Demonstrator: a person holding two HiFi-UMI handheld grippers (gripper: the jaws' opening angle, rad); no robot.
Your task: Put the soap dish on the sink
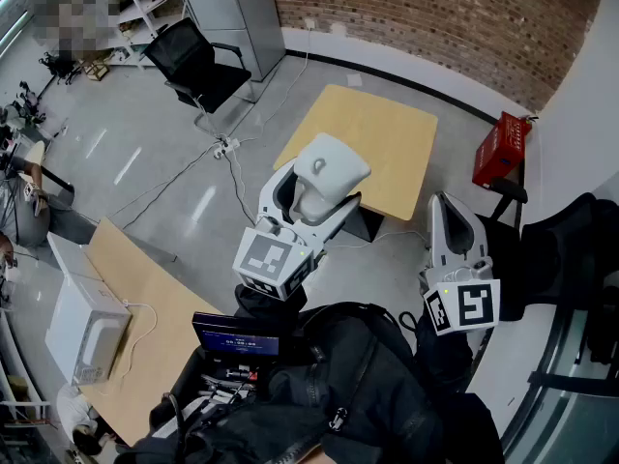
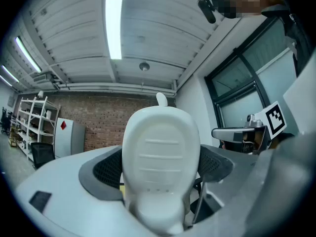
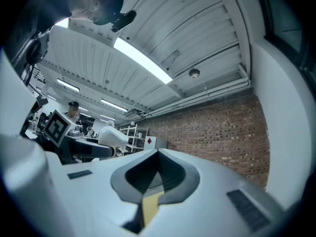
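Note:
The white soap dish [image 1: 330, 166] is an oval plastic tray with a ribbed underside, held up in the air between the jaws of my left gripper [image 1: 311, 201]. In the left gripper view the soap dish [image 2: 160, 152] fills the gap between the dark pads [image 2: 106, 172], its underside facing the camera. My right gripper [image 1: 448, 213] is held level beside it, to the right, its jaws together with nothing between them. In the right gripper view the right gripper [image 3: 157, 157] shows only a thin slit between its pads. No sink shows in any view.
Below lies an office floor with a light wooden table [image 1: 372, 138], a red crate [image 1: 500, 149] by the brick wall, a black chair [image 1: 196, 64], a wooden board [image 1: 145, 303] with a white appliance [image 1: 85, 332], and a small lit screen [image 1: 235, 335] near my body.

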